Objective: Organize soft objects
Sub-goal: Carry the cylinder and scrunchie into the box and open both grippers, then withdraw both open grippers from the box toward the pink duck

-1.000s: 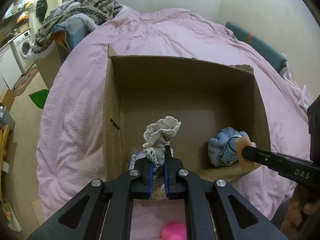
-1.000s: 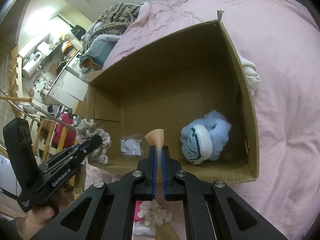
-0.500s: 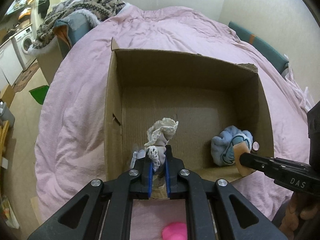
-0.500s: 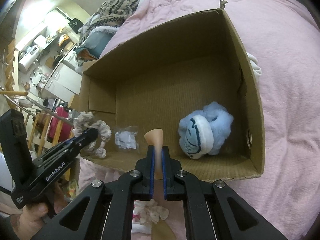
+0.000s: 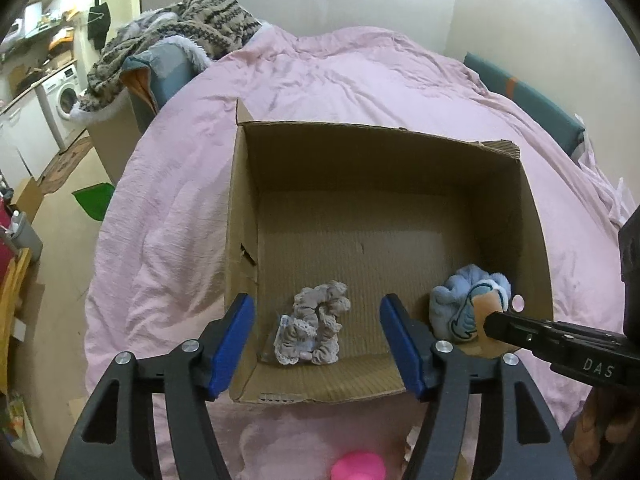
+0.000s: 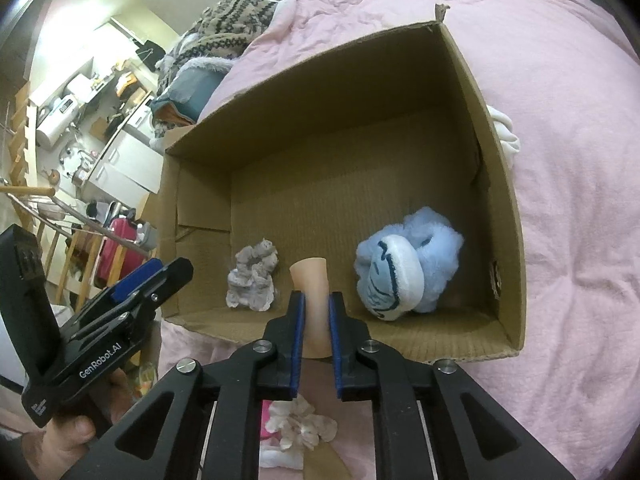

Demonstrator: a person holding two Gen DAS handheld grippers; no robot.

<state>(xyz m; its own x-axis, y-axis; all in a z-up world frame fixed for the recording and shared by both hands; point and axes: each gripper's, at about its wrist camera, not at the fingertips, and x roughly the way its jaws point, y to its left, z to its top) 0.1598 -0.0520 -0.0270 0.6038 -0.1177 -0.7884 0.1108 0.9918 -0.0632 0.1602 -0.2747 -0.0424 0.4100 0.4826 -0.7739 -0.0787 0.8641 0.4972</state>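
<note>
An open cardboard box [image 5: 240, 208] [image 6: 500, 184] lies on a pink bed. A grey lace-trimmed scrunchie [image 5: 316, 330] [image 6: 254, 280] rests on the box floor near the front left. A blue plush toy [image 5: 466, 306] [image 6: 404, 266] sits at the front right. My left gripper [image 5: 318, 340] is open and empty over the box's front edge, above the scrunchie; it also shows in the right wrist view [image 6: 156, 276]. My right gripper [image 6: 316, 308] is shut on a peach sponge-like piece [image 6: 312, 284] over the front edge; it also shows in the left wrist view [image 5: 492, 318].
A pink object [image 5: 358, 466] and a white scrunchie [image 6: 300, 426] lie on the bed in front of the box. A white cloth [image 6: 506, 132] lies beside the box's right wall. A knitted blanket heap [image 5: 176, 40] sits at the bed's far left.
My left gripper opened and the grey scrunchie dropped onto the box floor. My right gripper's jaws stand slightly wider apart but still hold the peach piece.
</note>
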